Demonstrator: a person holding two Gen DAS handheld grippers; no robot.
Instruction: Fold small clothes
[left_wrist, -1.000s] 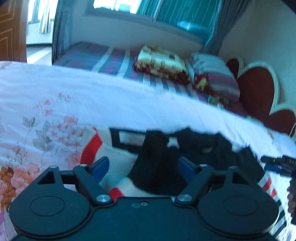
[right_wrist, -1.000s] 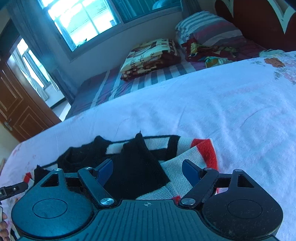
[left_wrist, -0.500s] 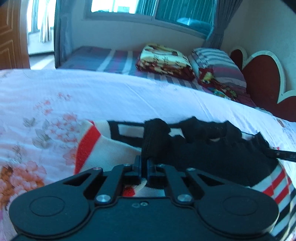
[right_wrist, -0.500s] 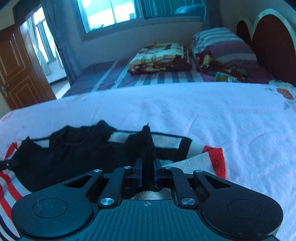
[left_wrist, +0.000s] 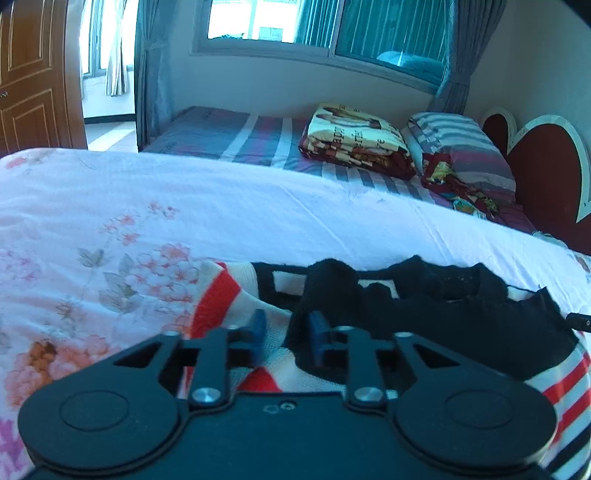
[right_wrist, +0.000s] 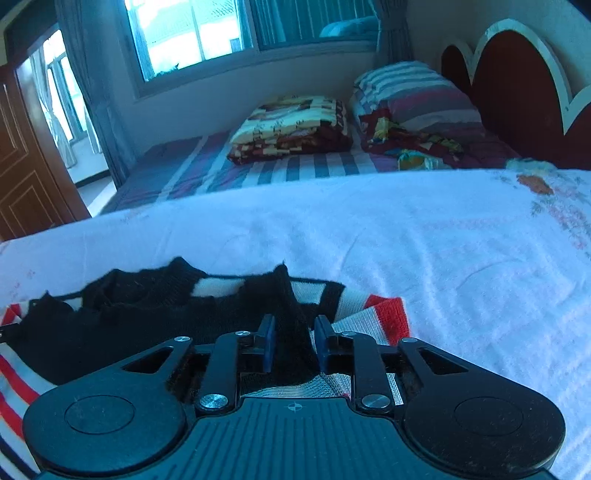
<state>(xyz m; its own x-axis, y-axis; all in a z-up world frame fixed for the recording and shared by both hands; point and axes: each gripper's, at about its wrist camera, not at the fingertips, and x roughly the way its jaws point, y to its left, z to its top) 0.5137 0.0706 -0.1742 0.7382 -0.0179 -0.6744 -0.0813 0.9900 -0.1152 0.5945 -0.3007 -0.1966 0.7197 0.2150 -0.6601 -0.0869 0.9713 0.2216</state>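
Observation:
A small knit sweater (left_wrist: 461, 325), black with red, white and black stripes, lies on the white floral bedspread (left_wrist: 147, 214). My left gripper (left_wrist: 286, 334) is partly open, its blue pads (left_wrist: 258, 325) either side of a raised black fold near the sweater's left end. My right gripper (right_wrist: 293, 343) is partly open around a black fold of the sweater (right_wrist: 147, 325) at its right end, the pads (right_wrist: 267, 341) apart from the cloth. The bedspread (right_wrist: 443, 258) stretches beyond. The right gripper's tip (left_wrist: 580, 320) shows at the left view's right edge.
A second bed with a striped sheet (left_wrist: 240, 136) lies beyond, with a folded patterned blanket (left_wrist: 354, 136) and a striped pillow (left_wrist: 461, 147). A red heart-shaped headboard (left_wrist: 546, 173) stands at the right. A wooden door (left_wrist: 33, 74) is at the far left.
Both grippers closed on folds of the sweater half a second ago and have now opened partway. The folds stay raised between the pads.

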